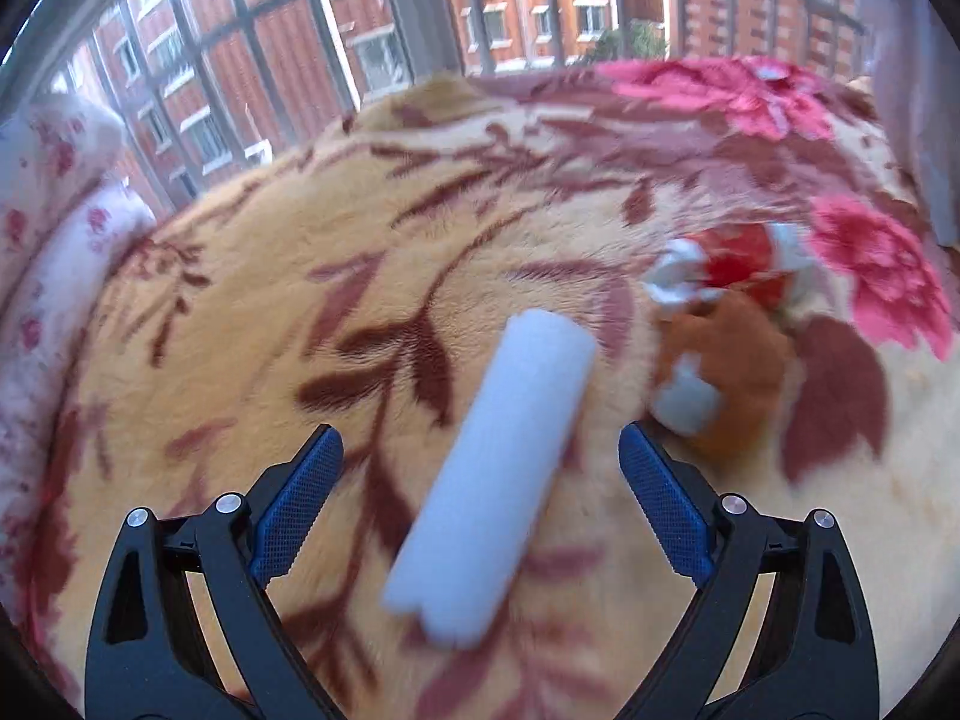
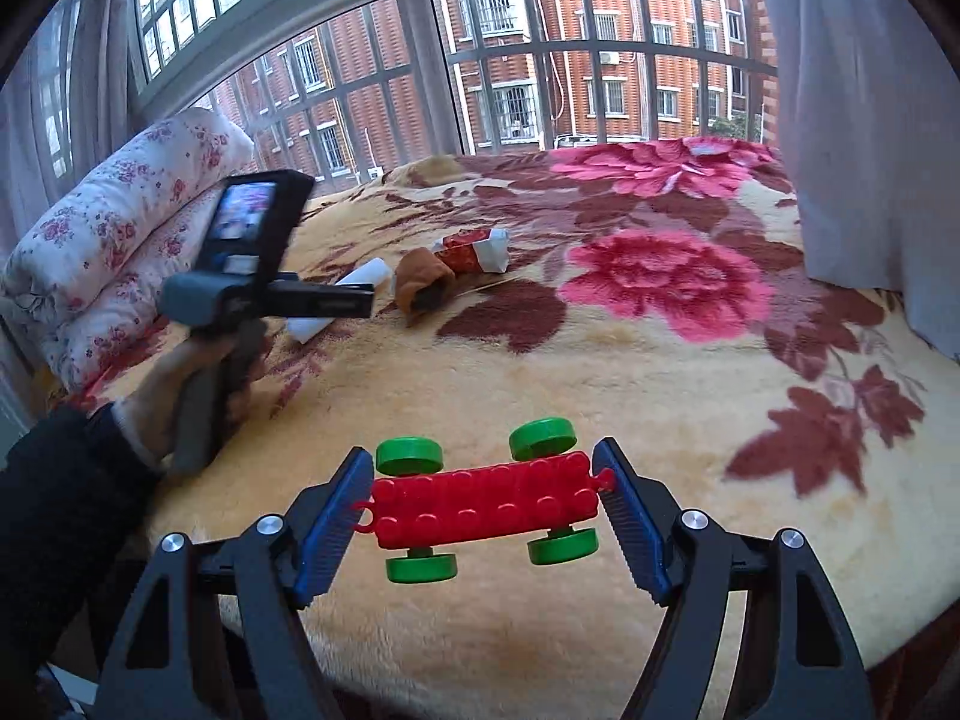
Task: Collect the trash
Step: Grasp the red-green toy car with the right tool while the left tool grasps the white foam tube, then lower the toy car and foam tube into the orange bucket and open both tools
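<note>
A white foam roll (image 1: 492, 474) lies on the floral blanket (image 1: 252, 312), between the wide-open fingers of my left gripper (image 1: 480, 450), which does not touch it. A brown sock (image 1: 726, 372) and a crumpled red-and-white wrapper (image 1: 738, 264) lie just right of it. In the right wrist view the roll (image 2: 336, 300), sock (image 2: 423, 282) and wrapper (image 2: 474, 249) sit beyond the left gripper's body (image 2: 270, 294). My right gripper (image 2: 483, 498) is shut on a red toy car with green wheels (image 2: 486, 504), pinching its two ends above the blanket.
A folded floral quilt (image 2: 120, 222) lies at the bed's left edge. A grey curtain (image 2: 864, 108) hangs at the right. Barred windows (image 2: 540, 60) stand behind the bed. The blanket's near edge (image 2: 540, 678) drops off in front.
</note>
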Demonstrator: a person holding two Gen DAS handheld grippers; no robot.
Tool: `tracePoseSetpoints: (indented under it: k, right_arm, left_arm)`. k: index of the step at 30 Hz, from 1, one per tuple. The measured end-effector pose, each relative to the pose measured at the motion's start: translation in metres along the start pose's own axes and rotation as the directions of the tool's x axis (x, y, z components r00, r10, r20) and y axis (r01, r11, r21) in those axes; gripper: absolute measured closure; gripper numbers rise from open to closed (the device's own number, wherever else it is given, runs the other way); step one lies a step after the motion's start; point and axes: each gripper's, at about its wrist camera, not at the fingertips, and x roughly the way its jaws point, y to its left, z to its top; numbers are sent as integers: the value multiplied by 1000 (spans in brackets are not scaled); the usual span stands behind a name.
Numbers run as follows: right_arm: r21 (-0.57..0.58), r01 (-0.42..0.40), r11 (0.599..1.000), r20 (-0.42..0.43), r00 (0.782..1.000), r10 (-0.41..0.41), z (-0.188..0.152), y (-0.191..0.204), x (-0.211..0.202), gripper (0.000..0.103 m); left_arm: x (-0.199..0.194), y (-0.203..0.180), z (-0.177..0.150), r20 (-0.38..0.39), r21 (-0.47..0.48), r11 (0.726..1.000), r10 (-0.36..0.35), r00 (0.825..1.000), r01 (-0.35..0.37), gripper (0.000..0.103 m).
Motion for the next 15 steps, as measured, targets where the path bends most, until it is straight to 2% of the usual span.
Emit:
tracePoseSetpoints:
  k: [2, 3, 4, 6, 8, 12, 15]
  right_arm:
    - [2, 1, 1000, 4, 1000, -1, -6, -1, -6, 29]
    - [4, 2, 1000, 5, 1000, -2, -8, -1, -8, 29]
    - [6, 6, 1000, 8, 1000, -6, -10, 0, -11, 29]
    - [10, 0, 1000, 9, 1000, 0, -13, 1, -13, 29]
    - [11, -14, 1000, 5, 1000, 13, -16, 5, -14, 29]
    - [-2, -30, 1000, 0, 1000, 30, -20, 16, -17, 29]
    - [-14, -22, 1000, 13, 1000, 22, -21, 26, -25, 29]
  left_arm:
    - [18, 5, 4, -53, -35, 998, -53, 997, 51, 33]
    - [14, 6, 3, -34, -38, 997, -64, 997, 63, 52]
    - [11, 5, 3, -29, -27, 996, -91, 995, 91, 63]
    - [2, 0, -2, -20, -4, 997, -82, 996, 82, 77]
    - [-8, -4, -11, -15, 0, 997, -75, 997, 75, 82]
    - [-41, 6, -29, -2, -70, 994, -83, 997, 83, 84]
    - [-95, 9, -61, 56, -78, 994, -78, 995, 82, 84]
